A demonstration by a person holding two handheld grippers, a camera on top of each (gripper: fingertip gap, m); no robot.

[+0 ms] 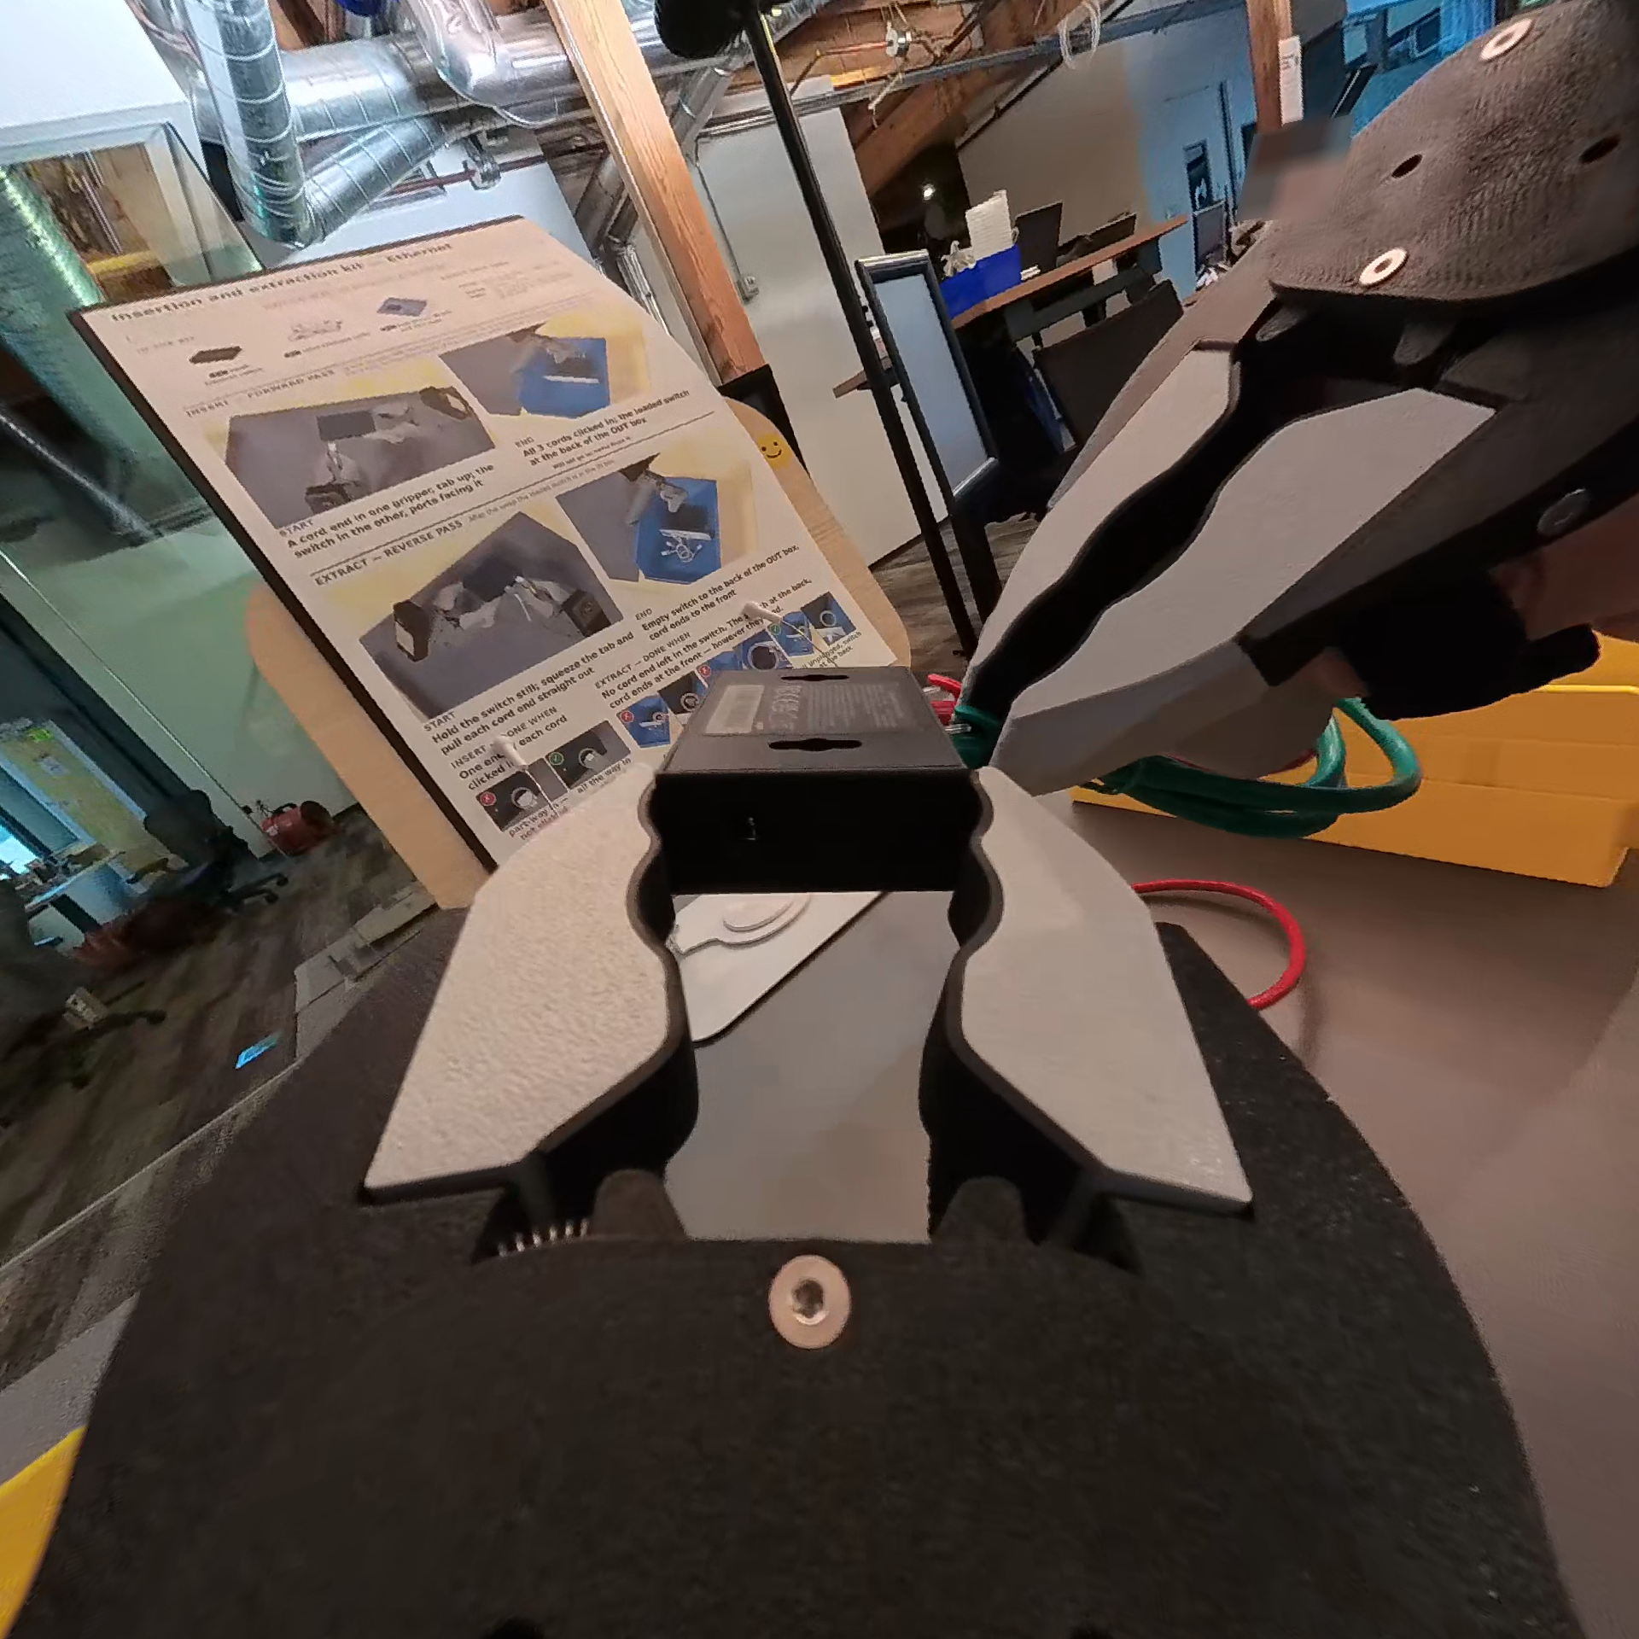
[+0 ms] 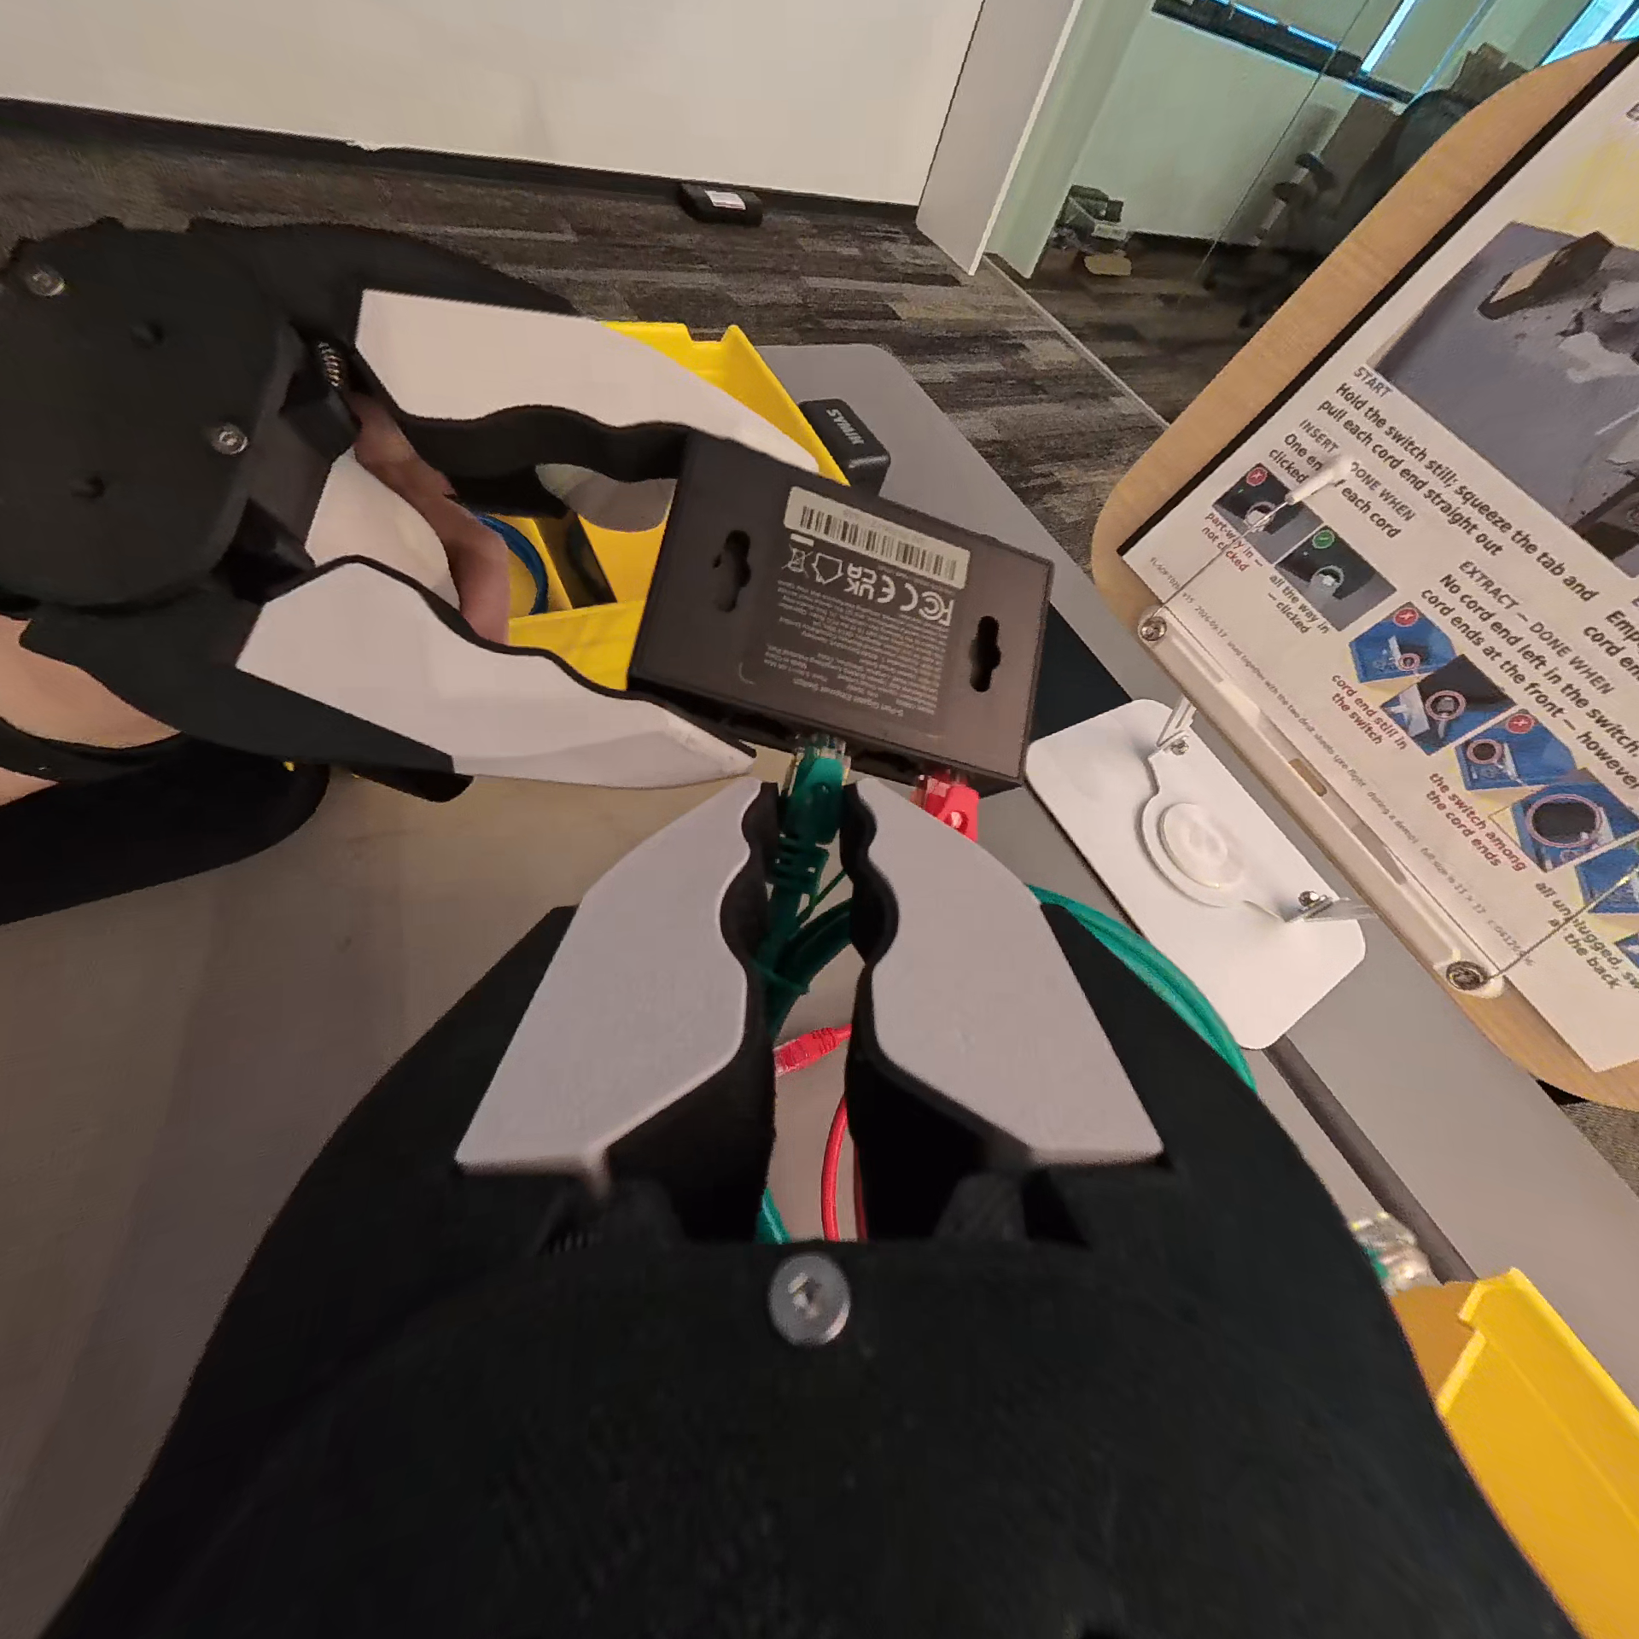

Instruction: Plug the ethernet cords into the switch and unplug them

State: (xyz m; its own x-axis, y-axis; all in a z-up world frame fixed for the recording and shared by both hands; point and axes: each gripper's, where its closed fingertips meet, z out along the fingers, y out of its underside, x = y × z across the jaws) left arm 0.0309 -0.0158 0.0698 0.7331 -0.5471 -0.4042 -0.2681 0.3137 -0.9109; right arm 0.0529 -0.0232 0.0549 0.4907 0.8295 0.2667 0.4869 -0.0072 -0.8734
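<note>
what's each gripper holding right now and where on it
Left gripper clamps the black switch by its two ends. Right gripper pinches the green cord at its plug, seated in the switch.

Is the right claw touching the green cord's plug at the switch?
Touching. The right wrist view shows the right claw closed around the green plug, both fingers pressing its sides just below the switch.

My right gripper [image 2: 805, 829] pinches the green cord [image 2: 803, 851] just behind its plug, which sits in a port of the black switch [image 2: 843, 612]. A red cord [image 2: 949, 798] is plugged in just right of it. The left gripper [image 2: 701, 603] clamps the switch from the left, label side up, above the grey table [image 2: 266, 976]. A yellow bin [image 2: 692, 372] lies beyond; an instruction board [image 2: 1419, 576] stands at far right.
</note>
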